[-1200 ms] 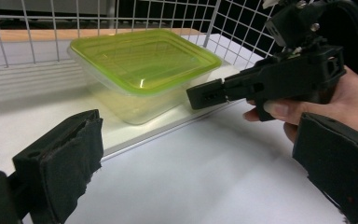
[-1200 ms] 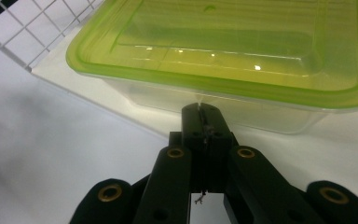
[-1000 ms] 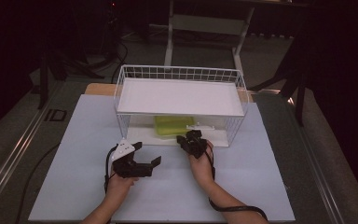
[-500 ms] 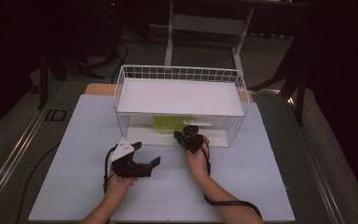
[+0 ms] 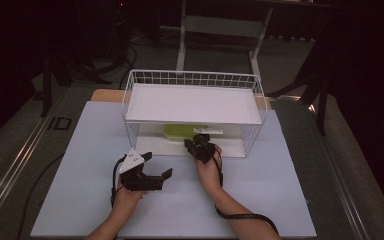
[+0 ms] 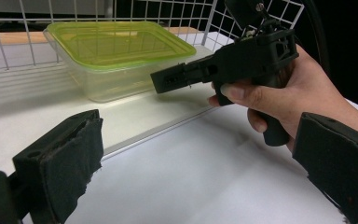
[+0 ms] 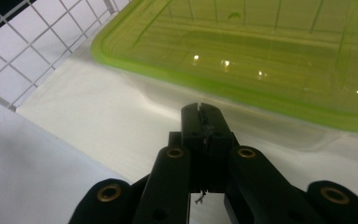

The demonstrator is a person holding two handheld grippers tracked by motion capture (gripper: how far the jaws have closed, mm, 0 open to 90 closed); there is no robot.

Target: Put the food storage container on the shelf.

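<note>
A clear plastic container with a green lid (image 5: 185,130) sits on the lower level of a white wire rack (image 5: 190,75), under its white top board (image 5: 195,102). My right gripper (image 5: 198,142) is shut with nothing in it and points into the rack's open front. In the right gripper view its closed tips (image 7: 200,109) hover just short of the container's lid (image 7: 261,56). My left gripper (image 5: 158,165) rests open on the table, to the left of and nearer than the right one. In the left gripper view the container (image 6: 116,56) and the right gripper (image 6: 161,80) lie ahead.
The rack stands at the far middle of a white table sheet (image 5: 285,180). The rack's wire sides (image 6: 242,18) fence the container to the left, right and behind. Dark floor and a table frame (image 5: 220,25) lie beyond.
My right gripper has moved forward, from the open table to the rack's front edge near the container. The left gripper has stayed in place.
</note>
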